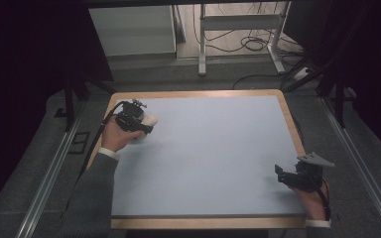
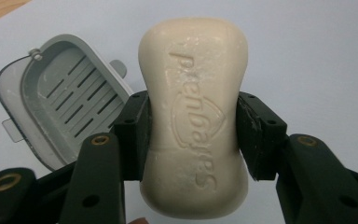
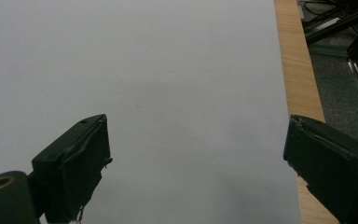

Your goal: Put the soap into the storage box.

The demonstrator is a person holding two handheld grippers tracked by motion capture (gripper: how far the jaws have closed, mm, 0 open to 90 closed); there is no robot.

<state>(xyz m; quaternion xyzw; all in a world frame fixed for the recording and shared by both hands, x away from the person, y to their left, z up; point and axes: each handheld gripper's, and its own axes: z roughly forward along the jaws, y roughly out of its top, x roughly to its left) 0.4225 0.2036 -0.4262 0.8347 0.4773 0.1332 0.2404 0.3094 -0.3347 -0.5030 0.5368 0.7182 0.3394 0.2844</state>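
A cream bar of soap [image 2: 193, 116] with raised lettering sits between the two black jaws of my left gripper [image 2: 193, 133], which is shut on its narrow waist. In the high view the left gripper [image 1: 144, 124] is at the far left of the table, the soap [image 1: 150, 120] showing pale at its tip. A grey slotted soap dish [image 2: 65, 100] lies on the mat just left of the soap, apart from it. My right gripper [image 3: 198, 154] stands open over bare mat; in the high view the right gripper [image 1: 284, 174] is near the front right corner.
The table [image 1: 203, 148] has a pale blue-grey mat with a wooden rim [image 3: 298, 70]. The rim runs close beside the right gripper. Behind the table stand a white desk frame [image 1: 238, 29] and loose cables on the floor.
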